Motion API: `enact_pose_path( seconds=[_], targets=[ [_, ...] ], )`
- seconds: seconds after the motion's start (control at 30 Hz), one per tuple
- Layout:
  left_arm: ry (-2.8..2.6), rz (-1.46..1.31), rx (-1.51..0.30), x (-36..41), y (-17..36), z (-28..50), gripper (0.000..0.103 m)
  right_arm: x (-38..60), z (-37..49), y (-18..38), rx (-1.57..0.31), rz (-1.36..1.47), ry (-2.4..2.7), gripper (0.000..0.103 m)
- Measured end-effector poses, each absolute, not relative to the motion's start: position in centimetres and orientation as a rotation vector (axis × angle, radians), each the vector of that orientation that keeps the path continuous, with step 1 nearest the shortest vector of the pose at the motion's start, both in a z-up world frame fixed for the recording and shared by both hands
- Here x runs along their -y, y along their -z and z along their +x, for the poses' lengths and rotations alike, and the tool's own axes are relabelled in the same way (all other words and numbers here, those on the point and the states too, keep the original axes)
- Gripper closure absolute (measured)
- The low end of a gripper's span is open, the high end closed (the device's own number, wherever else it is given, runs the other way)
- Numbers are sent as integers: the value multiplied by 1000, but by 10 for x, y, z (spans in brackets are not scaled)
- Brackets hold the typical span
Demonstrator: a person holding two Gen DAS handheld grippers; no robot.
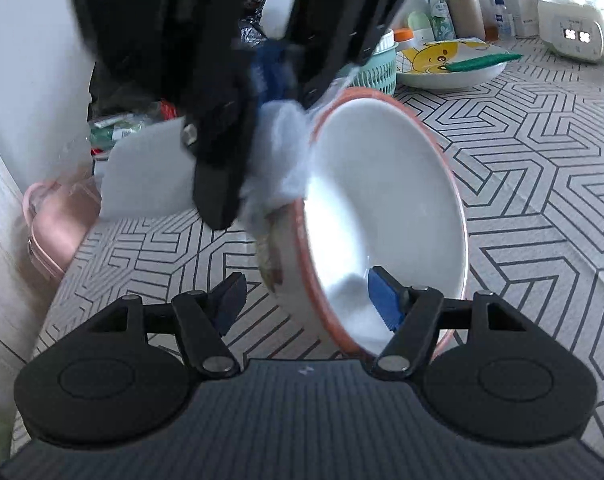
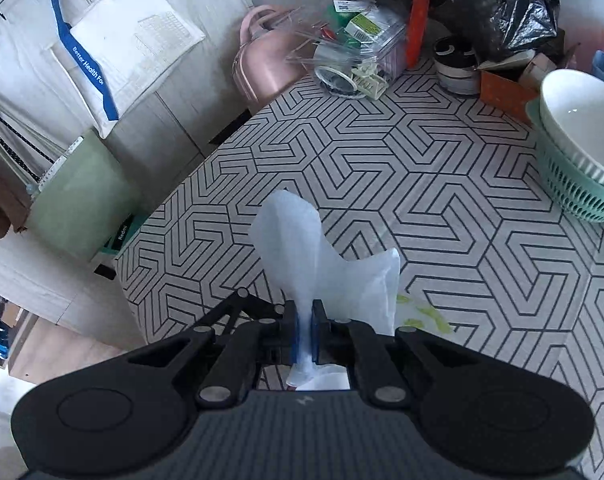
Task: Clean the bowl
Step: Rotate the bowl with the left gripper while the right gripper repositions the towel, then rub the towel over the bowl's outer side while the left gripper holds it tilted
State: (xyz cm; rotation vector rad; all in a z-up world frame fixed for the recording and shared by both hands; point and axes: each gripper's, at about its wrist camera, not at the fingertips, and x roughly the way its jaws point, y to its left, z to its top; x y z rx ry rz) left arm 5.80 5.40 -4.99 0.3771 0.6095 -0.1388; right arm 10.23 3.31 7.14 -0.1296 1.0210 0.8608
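I have the bowl (image 1: 382, 216) tipped on edge above the worktop (image 1: 542, 160), my left tongs (image 1: 314, 300) clamping its lower rim. My right tongs (image 2: 305, 330) are pinched shut on a white wipe (image 2: 302, 248) at the upper rim. Pressing hard there could lever the bowl loose from its narrow rim grip.
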Motion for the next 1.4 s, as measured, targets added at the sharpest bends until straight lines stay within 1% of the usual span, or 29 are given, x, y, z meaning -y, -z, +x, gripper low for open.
enact_pose_path(
  seconds=[0.63, 0.97, 1.0, 1.07, 1.1, 1.27, 1.33, 1.4],
  targets=[
    [138, 385, -604, -51, 53, 57, 35, -15, 130, -65, -972, -57, -804, 97],
    [148, 360, -607, -56, 50, 54, 37, -6, 115, -65, -944, -42, -828, 96],
    [153, 354, -607, -56, 50, 54, 41, -4, 115, -65, -942, -36, -829, 96],
    [176, 332, -615, -56, 49, 53, 58, 0, 114, -65, -937, -21, -828, 96],
    [200, 309, -626, -56, 48, 53, 64, 1, 114, -65, -936, -13, -823, 96],
    [181, 304, -603, -54, 49, 51, 68, 5, 114, -65, -928, -6, -817, 96],
    [175, 302, -598, -54, 49, 49, 75, 9, 116, -64, -928, 11, -821, 96],
    [172, 293, -591, -56, 47, 47, 79, 13, 117, -63, -926, 24, -820, 96]
  ],
)
